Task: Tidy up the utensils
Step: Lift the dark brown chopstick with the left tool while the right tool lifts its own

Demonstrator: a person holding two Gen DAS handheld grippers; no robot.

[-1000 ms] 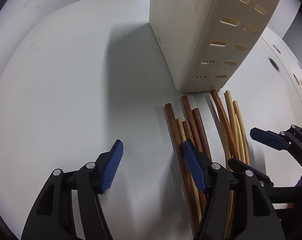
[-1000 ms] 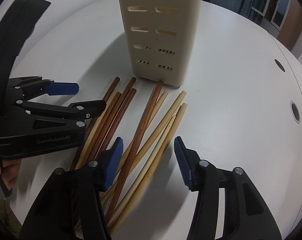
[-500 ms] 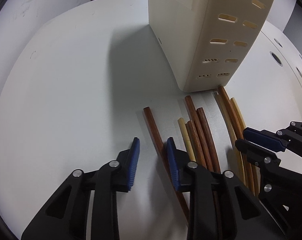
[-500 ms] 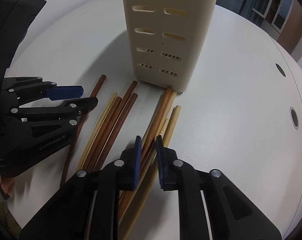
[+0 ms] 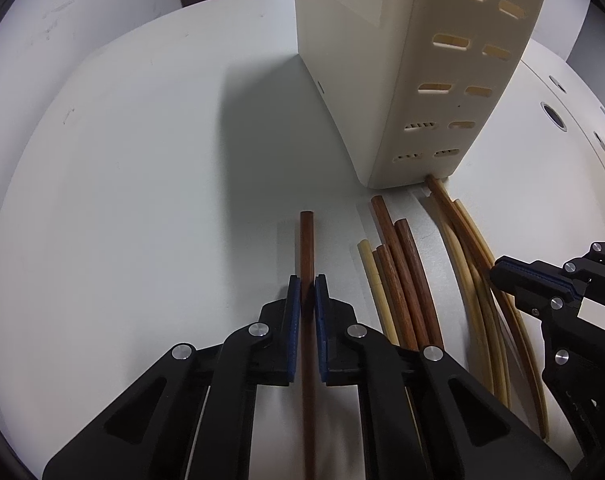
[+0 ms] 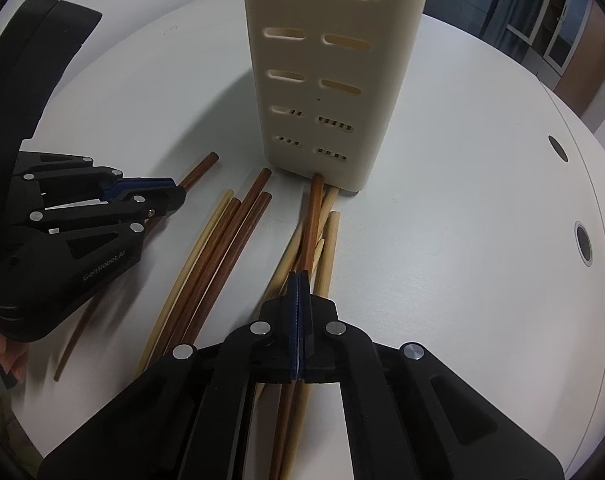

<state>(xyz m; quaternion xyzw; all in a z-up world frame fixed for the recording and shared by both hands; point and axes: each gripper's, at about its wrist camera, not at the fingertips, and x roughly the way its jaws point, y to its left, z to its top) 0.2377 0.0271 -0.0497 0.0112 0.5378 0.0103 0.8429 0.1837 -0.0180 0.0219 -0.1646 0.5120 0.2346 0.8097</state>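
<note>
A tall cream slotted utensil holder (image 5: 418, 76) (image 6: 326, 72) stands on the white table. Several dark brown and pale chopsticks (image 5: 402, 276) (image 6: 218, 252) lie fanned on the table in front of it. My left gripper (image 5: 307, 292) is shut on one dark brown chopstick (image 5: 306, 236), set apart to the left of the pile; it also shows in the right wrist view (image 6: 200, 170). My right gripper (image 6: 299, 286) is shut over the right-hand bundle, on a dark brown chopstick (image 6: 312, 216) whose tip touches the holder's base. The right gripper shows in the left wrist view (image 5: 514, 280).
The round white table (image 5: 122, 200) has round cable holes (image 6: 583, 242) on its right side. A window and cabinets (image 6: 550, 32) stand beyond the table. The left gripper's body (image 6: 74, 232) lies at the left of the right wrist view.
Both grippers went from wide open to shut. The left one pulled one dark chopstick leftward out of the pile. The right one closed on a dark chopstick in the right bundle.
</note>
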